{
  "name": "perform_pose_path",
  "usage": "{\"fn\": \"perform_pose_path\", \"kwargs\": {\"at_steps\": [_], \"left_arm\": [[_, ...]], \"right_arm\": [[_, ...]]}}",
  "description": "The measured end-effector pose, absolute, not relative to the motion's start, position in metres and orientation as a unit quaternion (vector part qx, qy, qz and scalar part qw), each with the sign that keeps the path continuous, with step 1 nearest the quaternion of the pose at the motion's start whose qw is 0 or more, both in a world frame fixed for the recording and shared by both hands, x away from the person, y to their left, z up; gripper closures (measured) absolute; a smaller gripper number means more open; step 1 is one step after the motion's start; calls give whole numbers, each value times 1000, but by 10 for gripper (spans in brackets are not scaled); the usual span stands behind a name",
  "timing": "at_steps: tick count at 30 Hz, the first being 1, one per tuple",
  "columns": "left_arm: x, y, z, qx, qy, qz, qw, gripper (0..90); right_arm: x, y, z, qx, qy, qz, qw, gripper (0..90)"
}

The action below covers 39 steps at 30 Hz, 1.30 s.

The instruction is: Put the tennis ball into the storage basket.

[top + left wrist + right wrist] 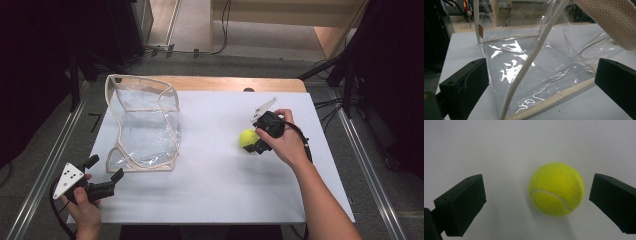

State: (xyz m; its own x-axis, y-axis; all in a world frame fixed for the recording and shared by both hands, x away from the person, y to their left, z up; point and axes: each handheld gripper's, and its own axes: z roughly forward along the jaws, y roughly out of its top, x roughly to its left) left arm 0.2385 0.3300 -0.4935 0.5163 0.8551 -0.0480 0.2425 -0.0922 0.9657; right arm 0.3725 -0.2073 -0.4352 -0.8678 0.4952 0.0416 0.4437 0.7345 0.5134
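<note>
Round yellow felt tennis ball [556, 189] looks light and rolls easily; your right gripper [536, 202] is wide, so squeeze its middle. Left gripper [104, 175] is wide near the clear plastic bag [145, 125].

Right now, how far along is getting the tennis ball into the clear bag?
Early. Done: the right gripper is lowered around the tennis ball, jaws open on either side. In hand: the grasp is not yet closed, and the ball sits on the white table. The left gripper, open, faces the clear bag. Left: grip, lift, drop it in.
</note>
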Motion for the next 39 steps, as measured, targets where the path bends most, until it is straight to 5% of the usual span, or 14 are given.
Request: {"fn": "perform_pose_path", "kwargs": {"at_steps": [39], "left_arm": [[238,331,-493,680,401,279,547,0]], "right_arm": [[406,-186,-465,268,950,161,11,0]]}}
